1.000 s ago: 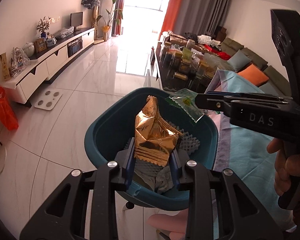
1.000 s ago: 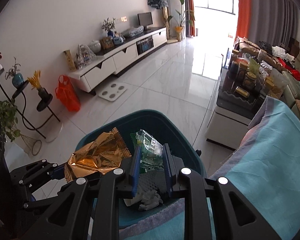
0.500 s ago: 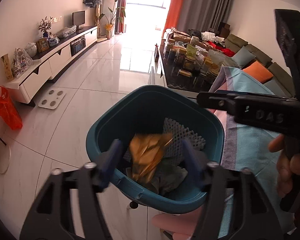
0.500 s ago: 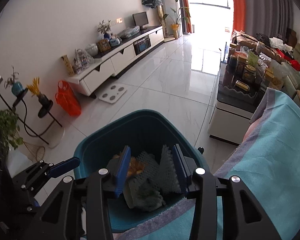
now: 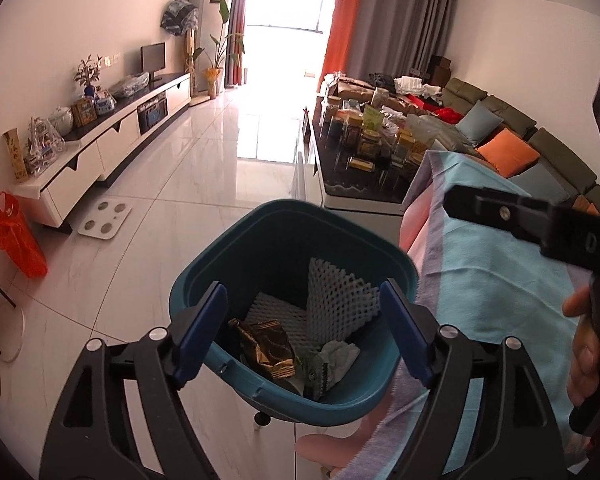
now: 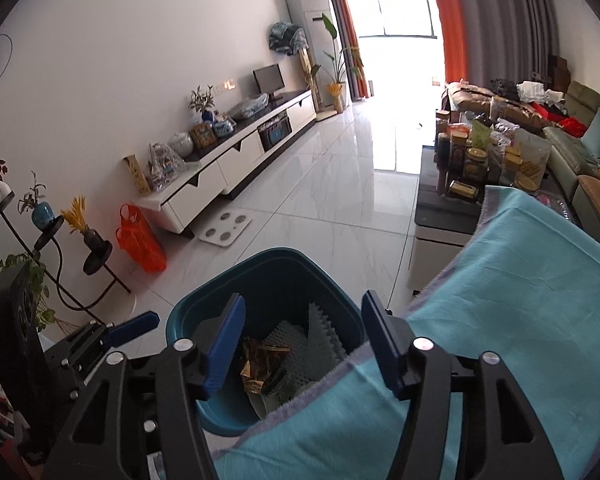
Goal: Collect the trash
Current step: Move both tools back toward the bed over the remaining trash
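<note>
The trash lies inside a teal bin point(image 5: 204, 292) standing on the white tiled floor, against the edge of a surface draped in a light blue cloth point(image 5: 496, 280). The contents are a crumpled gold wrapper point(image 5: 266, 346), a small green packet point(image 5: 314, 372), white crumpled paper point(image 5: 340, 354) and white foam netting point(image 5: 336, 300).

Left gripper point(image 5: 302, 330): jaws opening, blue pads wide apart, nothing between them; the bin interior shows through the gap. Right gripper point(image 6: 302, 344): jaws opening, pads apart, nothing gripped; the bin and the cloth edge show between them.

Legible writing: the letters "DAS" on the body of the right gripper point(image 5: 540, 224), readable in the left wrist view only. No text on the wrappers can be read.

View differences:
- The left wrist view shows the whole bin opening, the green packet and the white paper, plus the person's hand point(image 5: 592, 348) on the right gripper's handle and fingers point(image 5: 332, 444) below the bin.
- The right wrist view has the cloth covering the near part of the bin point(image 6: 276, 276); only the gold wrapper point(image 6: 260, 364) and netting point(image 6: 312, 340) are clear. It alone shows the left gripper's blue pad point(image 6: 134, 326) from the side and a plant stand point(image 6: 60, 240) by the wall.

Both views show an orange bag point(image 5: 18, 236), a white scale point(image 5: 106, 220) and a low TV cabinet point(image 5: 112, 140).
</note>
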A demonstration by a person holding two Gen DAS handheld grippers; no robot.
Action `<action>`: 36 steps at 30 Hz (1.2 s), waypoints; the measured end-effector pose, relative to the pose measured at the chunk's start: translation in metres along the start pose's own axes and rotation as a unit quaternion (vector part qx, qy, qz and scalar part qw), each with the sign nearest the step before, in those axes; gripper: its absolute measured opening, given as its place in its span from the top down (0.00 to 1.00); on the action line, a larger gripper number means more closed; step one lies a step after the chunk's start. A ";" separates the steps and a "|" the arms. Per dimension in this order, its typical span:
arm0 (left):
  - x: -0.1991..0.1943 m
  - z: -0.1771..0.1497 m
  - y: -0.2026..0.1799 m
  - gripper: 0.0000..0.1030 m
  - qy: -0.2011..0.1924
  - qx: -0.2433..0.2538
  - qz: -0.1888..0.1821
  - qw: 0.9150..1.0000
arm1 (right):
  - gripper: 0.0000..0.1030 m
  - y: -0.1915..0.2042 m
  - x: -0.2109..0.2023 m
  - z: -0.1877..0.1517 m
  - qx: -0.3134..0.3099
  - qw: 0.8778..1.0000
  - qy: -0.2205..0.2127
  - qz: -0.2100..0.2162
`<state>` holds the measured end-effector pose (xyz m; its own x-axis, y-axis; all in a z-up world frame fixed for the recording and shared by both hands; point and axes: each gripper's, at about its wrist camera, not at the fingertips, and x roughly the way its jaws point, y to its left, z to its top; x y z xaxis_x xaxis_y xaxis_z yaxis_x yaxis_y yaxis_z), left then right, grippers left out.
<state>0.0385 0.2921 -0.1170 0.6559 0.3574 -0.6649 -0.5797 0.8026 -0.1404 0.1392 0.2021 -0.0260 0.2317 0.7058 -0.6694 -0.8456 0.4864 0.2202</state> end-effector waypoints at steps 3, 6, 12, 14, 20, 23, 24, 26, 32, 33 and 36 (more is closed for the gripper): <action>-0.013 0.002 -0.005 0.19 -0.017 0.002 -0.006 1.000 | 0.38 -0.004 -0.016 -0.008 0.003 1.000 -0.015 -0.003; -0.031 0.004 -0.011 0.15 -0.041 0.000 -0.007 0.999 | 0.33 -0.010 -0.037 -0.017 0.007 0.999 -0.033 -0.010; -0.073 0.010 -0.022 0.05 -0.087 -0.011 -0.019 0.996 | 0.19 -0.031 -0.079 -0.039 0.026 0.997 -0.067 -0.028; -0.085 0.009 -0.028 0.05 -0.100 -0.008 -0.023 0.995 | 0.15 -0.038 -0.093 -0.047 0.037 0.996 -0.075 -0.033; -0.110 0.005 -0.058 0.05 -0.119 0.016 -0.044 0.992 | 0.09 -0.057 -0.132 -0.076 0.066 0.991 -0.104 -0.055; -0.116 0.007 -0.076 0.05 -0.124 0.029 -0.065 0.990 | 0.07 -0.062 -0.151 -0.090 0.070 0.988 -0.121 -0.072; -0.120 0.006 -0.085 0.05 -0.127 0.036 -0.074 0.988 | 0.07 -0.065 -0.157 -0.094 0.069 0.986 -0.127 -0.078; -0.125 0.005 -0.101 0.05 -0.134 0.053 -0.091 0.985 | 0.07 -0.065 -0.167 -0.102 0.068 0.983 -0.136 -0.098; -0.141 -0.007 -0.150 0.05 -0.147 0.098 -0.144 0.974 | 0.07 -0.077 -0.213 -0.143 0.080 0.967 -0.174 -0.165; -0.143 -0.010 -0.160 0.05 -0.147 0.103 -0.156 0.971 | 0.07 -0.078 -0.218 -0.149 0.081 0.965 -0.176 -0.177; -0.145 -0.017 -0.181 0.05 -0.141 0.115 -0.182 0.966 | 0.07 -0.084 -0.237 -0.169 0.085 0.954 -0.185 -0.221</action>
<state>0.0399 0.0871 -0.0076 0.9205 0.1214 -0.3714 -0.1846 0.9729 -0.1395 0.0743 -0.0933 -0.0057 0.7275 0.5311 -0.4343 -0.5435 0.8325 0.1077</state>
